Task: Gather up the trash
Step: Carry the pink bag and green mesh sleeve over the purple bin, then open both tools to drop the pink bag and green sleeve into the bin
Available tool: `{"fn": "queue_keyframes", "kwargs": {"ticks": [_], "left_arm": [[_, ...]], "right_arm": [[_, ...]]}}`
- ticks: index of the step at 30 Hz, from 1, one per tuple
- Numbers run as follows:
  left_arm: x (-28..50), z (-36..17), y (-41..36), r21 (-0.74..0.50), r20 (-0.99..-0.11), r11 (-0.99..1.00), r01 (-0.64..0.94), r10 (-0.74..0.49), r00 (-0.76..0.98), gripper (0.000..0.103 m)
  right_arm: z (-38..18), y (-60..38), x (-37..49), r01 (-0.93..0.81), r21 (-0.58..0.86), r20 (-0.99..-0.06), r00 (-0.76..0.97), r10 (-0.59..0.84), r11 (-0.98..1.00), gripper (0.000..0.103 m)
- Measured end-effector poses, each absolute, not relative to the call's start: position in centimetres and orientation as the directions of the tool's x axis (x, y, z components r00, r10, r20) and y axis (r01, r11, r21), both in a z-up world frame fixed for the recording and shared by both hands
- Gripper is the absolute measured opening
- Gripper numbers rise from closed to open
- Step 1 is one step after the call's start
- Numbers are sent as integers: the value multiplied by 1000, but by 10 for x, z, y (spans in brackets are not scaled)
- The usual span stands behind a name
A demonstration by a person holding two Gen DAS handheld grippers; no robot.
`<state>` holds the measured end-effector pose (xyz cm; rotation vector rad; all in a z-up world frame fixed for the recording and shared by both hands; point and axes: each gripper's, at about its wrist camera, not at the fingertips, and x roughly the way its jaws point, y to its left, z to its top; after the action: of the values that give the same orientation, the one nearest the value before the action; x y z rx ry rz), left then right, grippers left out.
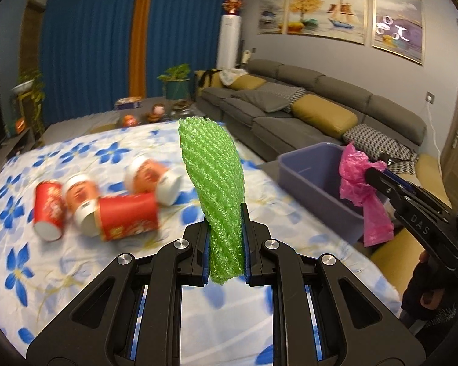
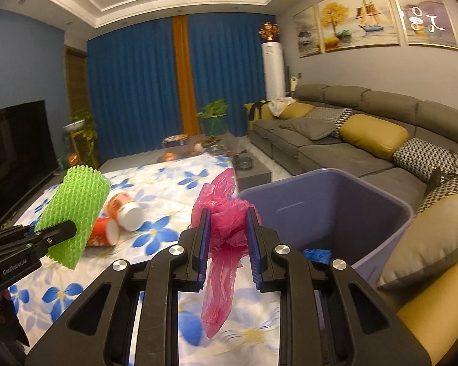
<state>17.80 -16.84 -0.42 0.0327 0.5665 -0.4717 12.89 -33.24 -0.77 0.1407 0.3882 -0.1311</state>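
Both hands carry trash toward the lavender plastic bin [image 2: 336,210], so the step in hand reads as the drop. To do it well, bring each load fully over the bin's rim before letting go: both pieces are light and springy, and if freed at the edge they may catch on it or drift back onto the cloth. The right load is nearer the bin and should probably go first, leaving room for the left to follow without the two tools crowding.

The left gripper [image 1: 226,244] has its jaws clamped on the lower end of a bright green foam-mesh fruit sleeve [image 1: 212,180], which stands upright above them, to the left of the bin. The right gripper [image 2: 227,241] has its jaws pinched on a crumpled pink thin plastic bag [image 2: 226,222], just beside the bin's near left corner, with a loose tail hanging below.

The sleeve is a ribbed netted tube, flattened where it is gripped. The bag is translucent and bunched. Inside the bin a small blue scrap [image 2: 317,254] lies at the bottom. Left of the bin, several red-and-white paper cups [image 1: 107,201] lie tipped on the blue-flowered white cloth [image 1: 30,262], still to be gathered.
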Motion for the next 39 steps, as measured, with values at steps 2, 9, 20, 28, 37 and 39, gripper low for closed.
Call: {"fn": "queue_keyframes", "kwargs": {"ticks": [2, 9, 20, 28, 37, 39], "left_arm": [[181, -1, -186, -91, -515, 878, 470, -445, 732, 15], [193, 6, -240, -96, -491, 818, 567, -534, 688, 15], [214, -5, -305, -105, -492, 745, 659, -615, 616, 15], [226, -11, -330, -135, -500, 713, 688, -648, 574, 15], [239, -23, -351, -147, -530, 689, 709, -660, 533, 16], [239, -25, -354, -148, -533, 684, 714, -663, 525, 16]], "right_arm": [[-7, -342, 129, 182, 109, -381, 916, -128, 977, 24], [-7, -380, 130, 272, 112, -371, 904, -214, 956, 24], [-14, -416, 135, 324, 127, -365, 894, -260, 937, 24], [-15, -421, 140, 334, 147, -365, 893, -262, 931, 25], [-19, -425, 148, 347, 149, -379, 885, -270, 926, 26], [-19, -427, 150, 348, 145, -381, 884, -272, 926, 26]]}}
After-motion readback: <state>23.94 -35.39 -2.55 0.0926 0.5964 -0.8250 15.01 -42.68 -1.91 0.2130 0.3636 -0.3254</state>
